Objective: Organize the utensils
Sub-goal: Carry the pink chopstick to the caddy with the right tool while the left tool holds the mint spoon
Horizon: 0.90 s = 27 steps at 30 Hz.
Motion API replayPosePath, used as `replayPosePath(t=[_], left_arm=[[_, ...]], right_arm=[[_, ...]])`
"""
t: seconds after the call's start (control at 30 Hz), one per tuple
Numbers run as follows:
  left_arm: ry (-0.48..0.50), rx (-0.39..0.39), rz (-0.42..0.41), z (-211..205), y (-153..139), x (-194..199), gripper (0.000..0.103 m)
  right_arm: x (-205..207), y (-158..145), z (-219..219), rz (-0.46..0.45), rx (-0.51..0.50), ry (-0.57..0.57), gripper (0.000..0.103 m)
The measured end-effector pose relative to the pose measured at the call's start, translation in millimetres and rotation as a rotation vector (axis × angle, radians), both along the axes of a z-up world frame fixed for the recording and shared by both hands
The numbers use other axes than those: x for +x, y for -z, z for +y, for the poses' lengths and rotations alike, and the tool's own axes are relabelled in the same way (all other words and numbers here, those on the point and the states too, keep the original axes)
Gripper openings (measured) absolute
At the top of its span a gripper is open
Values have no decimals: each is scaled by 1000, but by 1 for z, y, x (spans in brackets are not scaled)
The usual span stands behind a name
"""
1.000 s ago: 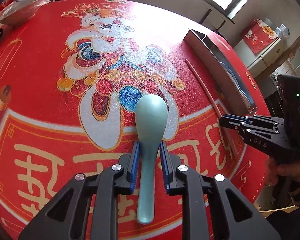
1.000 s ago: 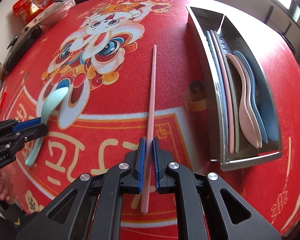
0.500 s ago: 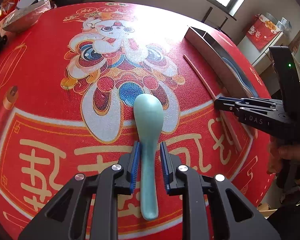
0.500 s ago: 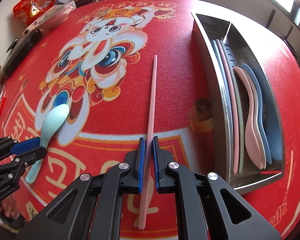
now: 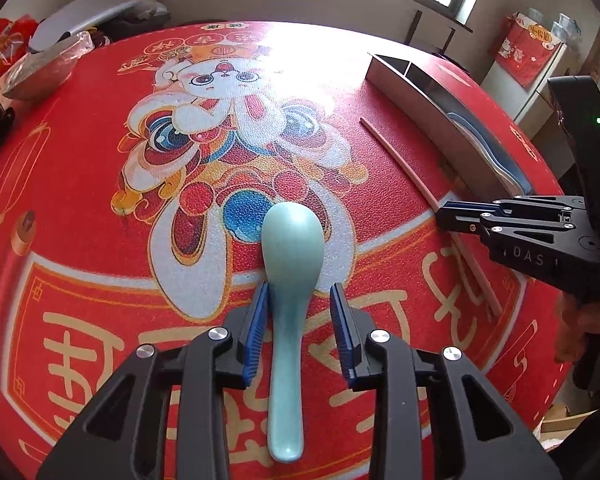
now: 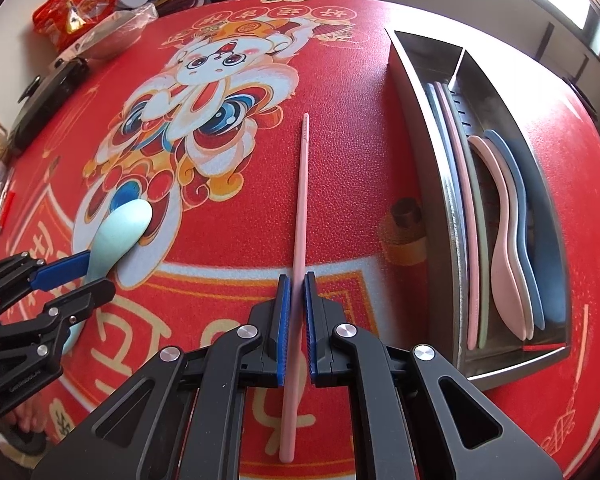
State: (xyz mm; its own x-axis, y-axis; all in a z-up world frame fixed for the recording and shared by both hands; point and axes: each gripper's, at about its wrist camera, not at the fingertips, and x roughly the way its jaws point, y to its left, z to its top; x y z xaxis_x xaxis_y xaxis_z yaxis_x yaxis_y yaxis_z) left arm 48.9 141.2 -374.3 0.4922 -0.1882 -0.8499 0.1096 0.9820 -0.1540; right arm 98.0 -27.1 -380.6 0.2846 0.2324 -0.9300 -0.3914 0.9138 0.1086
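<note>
Two utensils remain on the red tablecloth [image 6: 340, 80]: a teal spoon [image 5: 290, 280] lying between the left gripper [image 5: 302, 334], whose jaws have just been opening and now stand apart, and a pink chopstick [image 6: 298, 240] clamped in the right gripper [image 6: 296, 328]. At three o'clock, the steel tray [image 6: 428, 120] already holds three chopsticks and three spoons. The tray's far compartments sit in glare, and the gripper body hides the chopstick's midsection.
</note>
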Motion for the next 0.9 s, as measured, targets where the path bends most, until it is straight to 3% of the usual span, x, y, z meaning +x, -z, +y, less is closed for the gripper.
replayPosePath(t=[0.33, 0.43, 0.6, 0.9], left_arm=[[19, 45, -5, -4, 0, -1, 30], [16, 76, -5, -4, 0, -2, 21], [-4, -6, 16, 8, -1, -1, 20], [-74, -147, -26, 24, -24, -15, 19]], right_arm=[[-8, -1, -8, 6, 36, 20, 6], [-7, -2, -17, 24, 80, 53, 6], [-7, -12, -27, 20, 136, 80, 6], [-6, -30, -42, 13, 209, 98, 6]])
